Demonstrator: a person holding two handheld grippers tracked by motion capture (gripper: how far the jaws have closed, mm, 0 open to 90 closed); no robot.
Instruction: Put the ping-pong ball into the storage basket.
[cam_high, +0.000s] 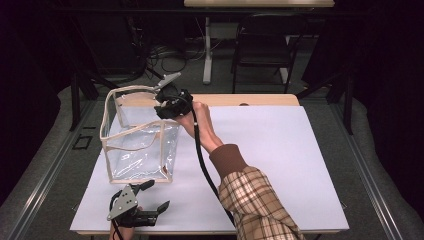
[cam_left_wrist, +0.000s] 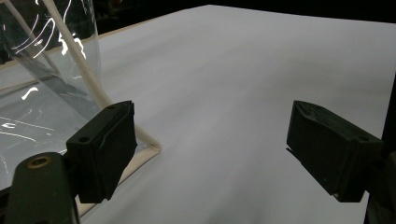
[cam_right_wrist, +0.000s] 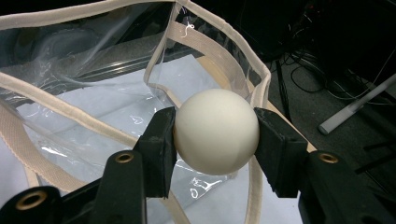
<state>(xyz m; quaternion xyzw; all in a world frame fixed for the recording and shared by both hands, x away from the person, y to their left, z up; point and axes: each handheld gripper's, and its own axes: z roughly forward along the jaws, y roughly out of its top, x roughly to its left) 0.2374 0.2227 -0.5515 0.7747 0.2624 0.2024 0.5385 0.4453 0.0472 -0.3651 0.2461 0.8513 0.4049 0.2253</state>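
Ball (cam_right_wrist: 216, 131) pinched in our right tongs (cam_right_wrist: 215, 140) over clear bag (cam_high: 137, 142) mouth — poised for drop; left tongs (cam_high: 150, 196) wide open, empty, on worktop (cam_high: 280, 165).

A lab or studio — black curtains (cam_high: 30, 75), floor cables (cam_high: 165, 55), a folding chair (cam_high: 265, 42).

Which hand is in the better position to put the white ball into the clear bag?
The right. The right gripper already clamps the white ball over the clear bag opening. The left gripper rests open on the table, beside the bag's near corner.
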